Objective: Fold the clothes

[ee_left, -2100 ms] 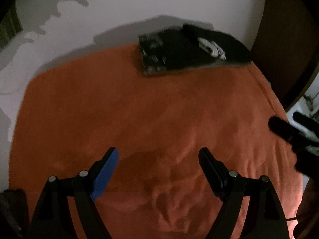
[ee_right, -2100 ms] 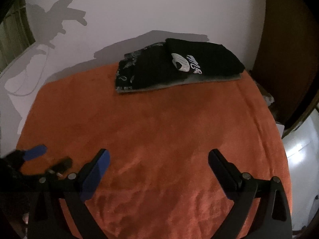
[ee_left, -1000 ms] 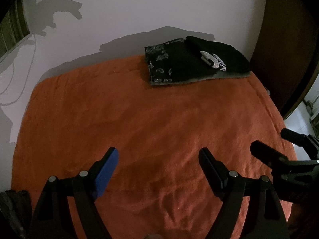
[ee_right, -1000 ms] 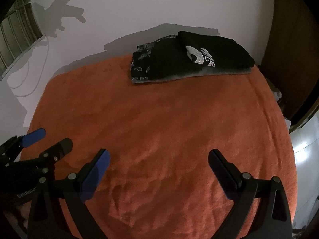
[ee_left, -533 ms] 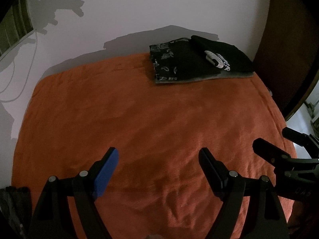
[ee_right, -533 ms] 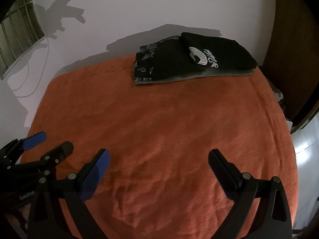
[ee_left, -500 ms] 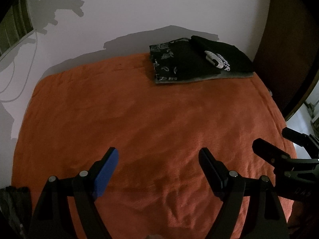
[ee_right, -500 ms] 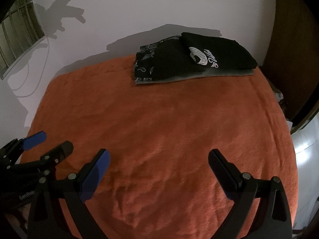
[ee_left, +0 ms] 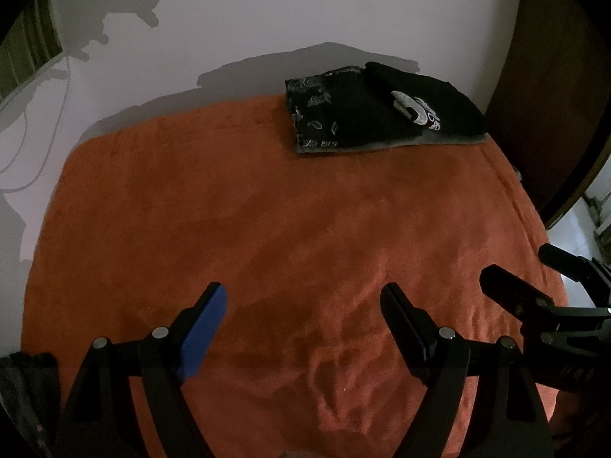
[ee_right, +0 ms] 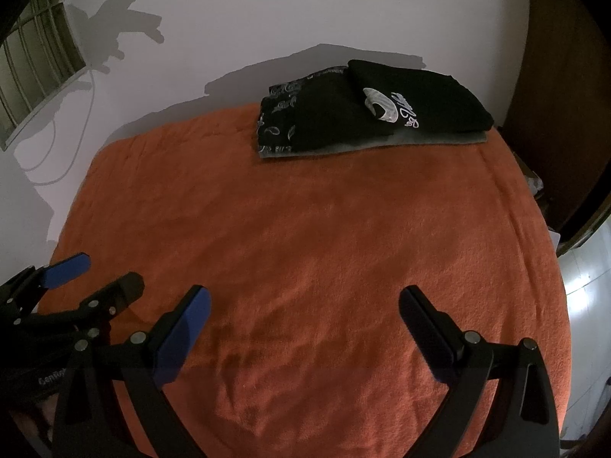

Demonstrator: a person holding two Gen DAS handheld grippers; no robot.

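In the left wrist view, the left gripper [ee_left: 303,305] hangs over the near part of an orange blanket [ee_left: 267,210], its two fingers spread wide with only wrinkled blanket showing between them. One finger carries a blue pad [ee_left: 202,330]; the other finger [ee_left: 404,324] looks black from this side. Nothing is held, and whether the tips touch the blanket cannot be told. At the right edge the right gripper [ee_left: 530,278] reaches in over the blanket's border, its fingers also apart and empty. The folded clothes [ee_left: 382,110] lie at the far end of the blanket against a pale wall [ee_left: 286,11], towards the right: a black patterned piece beside a black piece with a white logo, both on a grey layer. A dark wooden panel [ee_left: 553,76] stands to the right of the pile. In the right wrist view, the right gripper [ee_right: 305,303] is likewise held over the near blanket [ee_right: 305,229], fingers far apart, gripping nothing. The left gripper [ee_right: 99,273] shows at the lower left, fingers parted and empty, one tipped with a blue pad. The folded clothes [ee_right: 366,110] sit in the same far right corner, well apart from both grippers. A barred window [ee_right: 34,76] and a hanging cable [ee_right: 72,152] mark the wall [ee_right: 267,11] on the left.
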